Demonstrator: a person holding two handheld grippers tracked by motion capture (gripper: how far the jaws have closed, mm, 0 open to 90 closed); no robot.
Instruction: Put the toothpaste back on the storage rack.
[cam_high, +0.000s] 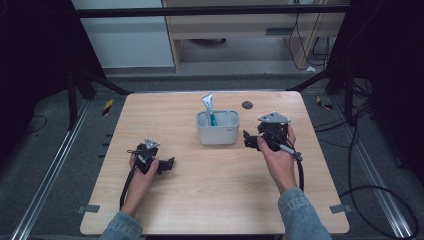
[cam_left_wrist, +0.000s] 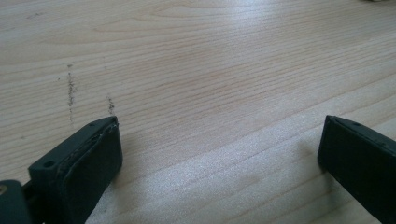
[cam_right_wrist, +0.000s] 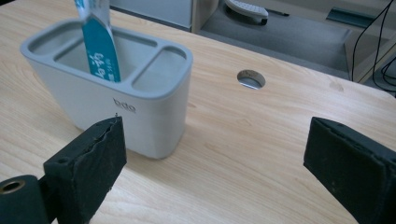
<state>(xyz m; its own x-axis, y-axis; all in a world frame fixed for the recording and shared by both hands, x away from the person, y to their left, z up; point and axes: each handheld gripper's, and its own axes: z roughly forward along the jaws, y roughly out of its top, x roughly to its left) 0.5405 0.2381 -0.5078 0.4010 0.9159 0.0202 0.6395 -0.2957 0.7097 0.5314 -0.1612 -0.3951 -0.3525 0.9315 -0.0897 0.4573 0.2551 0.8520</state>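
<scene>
Even overhead light brightens the wooden table, while the surrounding floor falls dark. Shadows under the grey holder stay soft. Close-up black jaws look slightly blurred; a pale sheen crosses the wood grain.

The tube's top is cut off in the right gripper view, its lower end hidden inside the holder.

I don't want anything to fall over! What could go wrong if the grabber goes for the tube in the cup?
The tube leans tilted in the middle slot of the grey cup, so the open right gripper might push it sideways rather than catch it. The cup looks light and stands loose on the table; a bump could slide or tip it. The left gripper is too far off to steady it.
</scene>
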